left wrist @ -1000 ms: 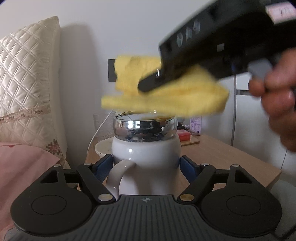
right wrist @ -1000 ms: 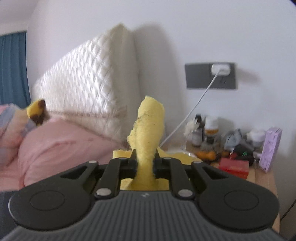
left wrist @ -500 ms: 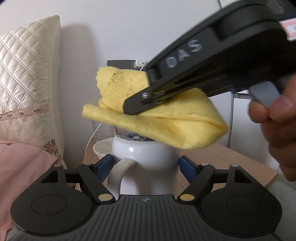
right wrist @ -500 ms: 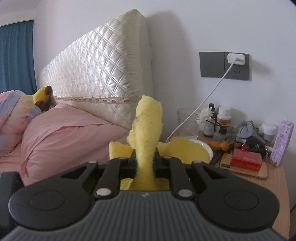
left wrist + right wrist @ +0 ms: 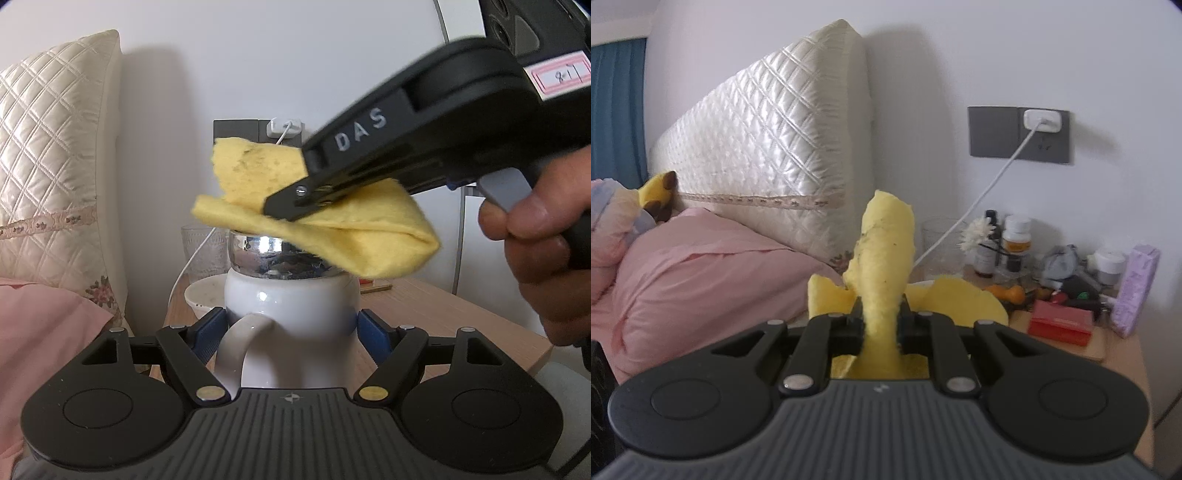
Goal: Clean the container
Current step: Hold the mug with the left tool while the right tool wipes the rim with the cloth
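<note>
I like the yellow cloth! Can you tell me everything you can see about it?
The yellow cloth looks soft and fuzzy, like thick felt, with small dark specks. It is folded over into layers. The right gripper pinches it tight, so one end sticks out past the fingers. It hangs level, just over the shiny metal rim of the white container held by the left gripper. Whether it touches the rim is unclear.
</note>
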Tool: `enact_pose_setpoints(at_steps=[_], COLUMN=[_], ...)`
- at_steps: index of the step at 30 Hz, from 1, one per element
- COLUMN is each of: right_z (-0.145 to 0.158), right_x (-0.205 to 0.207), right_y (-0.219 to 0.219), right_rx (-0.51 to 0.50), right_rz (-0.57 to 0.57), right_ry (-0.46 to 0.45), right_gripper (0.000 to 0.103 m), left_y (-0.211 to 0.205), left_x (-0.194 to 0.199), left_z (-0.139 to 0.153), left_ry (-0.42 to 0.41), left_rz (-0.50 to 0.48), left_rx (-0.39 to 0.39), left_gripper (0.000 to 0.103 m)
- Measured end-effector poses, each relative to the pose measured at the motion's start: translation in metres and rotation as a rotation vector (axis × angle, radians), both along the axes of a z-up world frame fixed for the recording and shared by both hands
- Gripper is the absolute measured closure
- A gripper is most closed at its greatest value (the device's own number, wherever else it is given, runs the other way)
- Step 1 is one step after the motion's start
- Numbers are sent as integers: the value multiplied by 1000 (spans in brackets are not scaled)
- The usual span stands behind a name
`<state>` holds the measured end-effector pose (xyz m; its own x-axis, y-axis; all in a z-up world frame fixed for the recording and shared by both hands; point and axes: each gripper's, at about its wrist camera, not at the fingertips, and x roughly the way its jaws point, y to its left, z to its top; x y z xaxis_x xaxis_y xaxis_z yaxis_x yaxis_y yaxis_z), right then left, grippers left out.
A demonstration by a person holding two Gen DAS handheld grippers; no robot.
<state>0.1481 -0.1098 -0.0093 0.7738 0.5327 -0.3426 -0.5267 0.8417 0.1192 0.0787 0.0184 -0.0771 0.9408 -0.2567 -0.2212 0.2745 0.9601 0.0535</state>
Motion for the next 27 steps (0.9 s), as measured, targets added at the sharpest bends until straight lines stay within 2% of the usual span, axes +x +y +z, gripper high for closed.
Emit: enact_pose_setpoints(at_steps=[9,16,23,27], right_z=[1,0,-1,1], right_x=[-21,-9,-5,-16], right_y=[-7,-11,0,-2], right_rx=[19,0,20,29], right_rz=[22,-28,4,25], right_ry=[2,-12,2,16], right_gripper=[87,87,87,87], left_y=[1,2,2,15], left_x=[0,-1,0,-10], left_z=[0,0,1,0], left_ry=[-4,-1,-3,-5], left_rz=[-7,-11,-11,-49], left_rx=[1,1,4,4], left_gripper=[23,23,23,23])
